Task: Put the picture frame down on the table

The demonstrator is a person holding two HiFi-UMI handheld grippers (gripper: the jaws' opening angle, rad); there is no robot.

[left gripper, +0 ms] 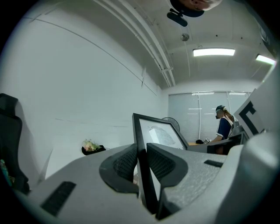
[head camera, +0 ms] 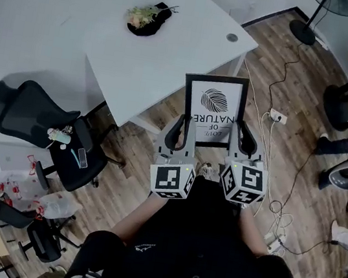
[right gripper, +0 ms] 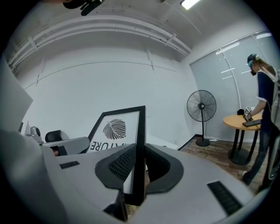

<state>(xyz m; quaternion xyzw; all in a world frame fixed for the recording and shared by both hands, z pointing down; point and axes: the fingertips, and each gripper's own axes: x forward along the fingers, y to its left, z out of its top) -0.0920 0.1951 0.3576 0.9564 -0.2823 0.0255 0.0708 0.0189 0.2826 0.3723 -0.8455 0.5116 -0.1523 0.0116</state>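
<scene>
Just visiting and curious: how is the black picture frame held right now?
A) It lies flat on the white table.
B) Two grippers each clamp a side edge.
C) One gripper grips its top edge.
B: the left gripper and the right gripper each pinch one side edge of the picture frame, off the table.

Left gripper (head camera: 180,128) and right gripper (head camera: 240,134) were grey, with black ribbed pads (left gripper: 124,162) on the jaws. Each bore a white, black-marked cube (head camera: 171,179). Black top (head camera: 191,236) worn.

Picture frame (head camera: 212,110): lower corners hidden
</scene>
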